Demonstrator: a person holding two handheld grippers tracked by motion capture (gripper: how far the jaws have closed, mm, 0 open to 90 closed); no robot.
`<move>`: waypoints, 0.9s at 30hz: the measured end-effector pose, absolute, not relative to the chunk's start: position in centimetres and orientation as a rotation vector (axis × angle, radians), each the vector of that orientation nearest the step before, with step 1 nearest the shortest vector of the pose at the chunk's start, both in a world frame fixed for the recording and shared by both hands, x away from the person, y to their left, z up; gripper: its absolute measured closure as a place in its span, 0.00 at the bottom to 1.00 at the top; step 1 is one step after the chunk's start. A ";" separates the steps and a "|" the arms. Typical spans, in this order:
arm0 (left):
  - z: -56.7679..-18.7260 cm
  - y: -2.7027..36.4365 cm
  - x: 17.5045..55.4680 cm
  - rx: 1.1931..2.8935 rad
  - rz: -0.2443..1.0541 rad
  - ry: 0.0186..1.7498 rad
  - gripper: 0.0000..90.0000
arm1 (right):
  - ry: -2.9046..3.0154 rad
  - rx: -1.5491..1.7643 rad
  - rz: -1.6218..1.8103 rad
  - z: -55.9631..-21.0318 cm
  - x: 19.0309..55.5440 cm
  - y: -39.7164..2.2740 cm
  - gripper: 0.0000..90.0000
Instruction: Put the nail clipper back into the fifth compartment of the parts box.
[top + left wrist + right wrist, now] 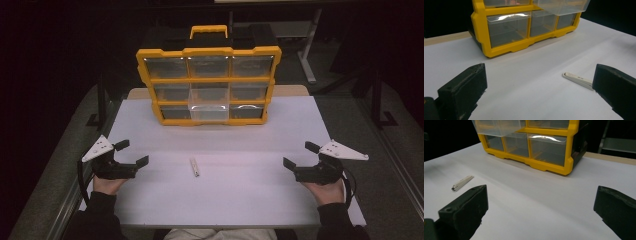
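Nearest to us, at the bottom of the high view, our two forearms in dark sleeves come in over the near edge of the white table (240,200). At about eight o'clock from the table's middle we hold the left gripper (134,153), its black jaws spread wide apart with nothing between them; a grey three-cornered plate sits on top of it. At about four o'clock we hold the right gripper (297,155), jaws likewise released and empty, also wearing its grey plate. Both sit low over the table near its side edges, well apart from each other.

Between them, close to the table's centre, lies a small white stick-like piece (194,167), flat on the surface and pointing roughly from six to twelve o'clock with a slight tilt. In the left gripper view the same piece (577,79) lies just beside the right-hand jaw; in the right gripper view it (462,182) lies beyond the left-hand jaw. We cannot tell what it is exactly.

Farther off, at twelve o'clock, a yellow organizer case (210,51) stands upright with a handle on top and three rows of clear drawers. The clear drawer (209,107) in the lower middle is pulled out toward us. Beyond that, the room is dark.
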State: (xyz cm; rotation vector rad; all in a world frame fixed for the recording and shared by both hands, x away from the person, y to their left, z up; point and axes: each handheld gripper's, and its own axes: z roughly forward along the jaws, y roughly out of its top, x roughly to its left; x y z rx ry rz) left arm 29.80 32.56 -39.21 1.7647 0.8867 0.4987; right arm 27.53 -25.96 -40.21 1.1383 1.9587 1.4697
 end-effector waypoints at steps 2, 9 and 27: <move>-39.2 32.5 29.8 1.762 0.508 0.889 0.00 | 1.959 1.139 1.468 -40.2 27.6 -25.9 0.00; -39.3 32.5 29.9 1.761 0.516 0.892 0.00 | 1.972 1.145 1.455 -40.2 27.6 -25.8 0.00; -39.6 32.4 30.1 1.771 0.510 0.898 0.00 | 2.026 1.127 1.449 -39.8 27.8 -24.5 0.00</move>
